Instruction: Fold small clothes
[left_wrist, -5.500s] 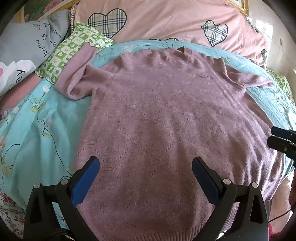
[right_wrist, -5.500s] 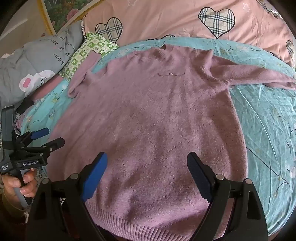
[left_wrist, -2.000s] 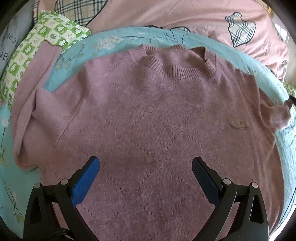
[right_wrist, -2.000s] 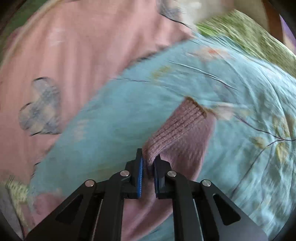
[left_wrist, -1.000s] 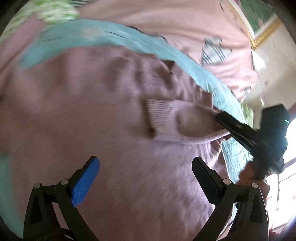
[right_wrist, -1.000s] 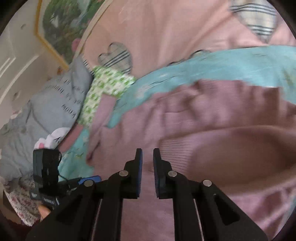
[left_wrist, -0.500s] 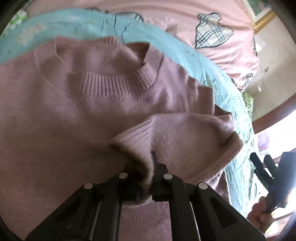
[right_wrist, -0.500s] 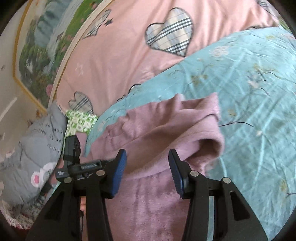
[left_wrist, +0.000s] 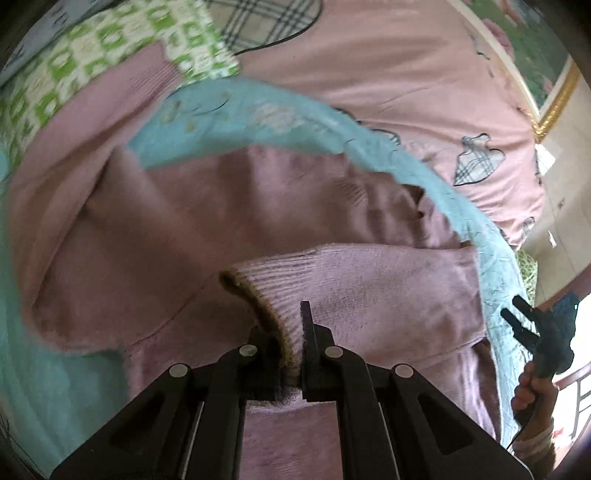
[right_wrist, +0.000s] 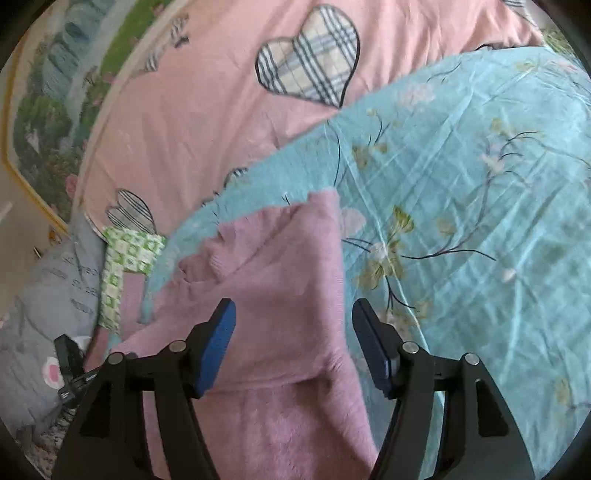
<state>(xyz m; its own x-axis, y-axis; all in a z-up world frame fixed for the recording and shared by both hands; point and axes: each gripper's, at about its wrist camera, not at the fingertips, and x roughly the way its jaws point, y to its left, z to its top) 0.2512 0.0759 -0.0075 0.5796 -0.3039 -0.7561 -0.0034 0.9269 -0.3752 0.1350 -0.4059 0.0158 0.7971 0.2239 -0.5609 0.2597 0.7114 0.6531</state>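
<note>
Your left tool (left_wrist: 295, 332) is clamped tight on the ribbed cuff (left_wrist: 273, 291) of the mauve sweater (left_wrist: 166, 236), sleeve folded across its chest on the blue floral bed sheet (right_wrist: 461, 192). Your right tool (right_wrist: 291, 343) has just been opening, jaws wide, gripping nothing, over the sweater's folded right edge.

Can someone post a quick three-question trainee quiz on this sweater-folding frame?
1. True or false: the left gripper is shut on the sleeve cuff.
2. Which gripper holds nothing? A) left B) right C) neither
3. Fill in: the sweater lies on a ____ floral sheet.

Key
1. True: the cuff of the folded-in sleeve is pinched between its jaws.
2. B: the right gripper has just been opening; its pads stand apart above the sweater with nothing gripped.
3. Blue.
</note>
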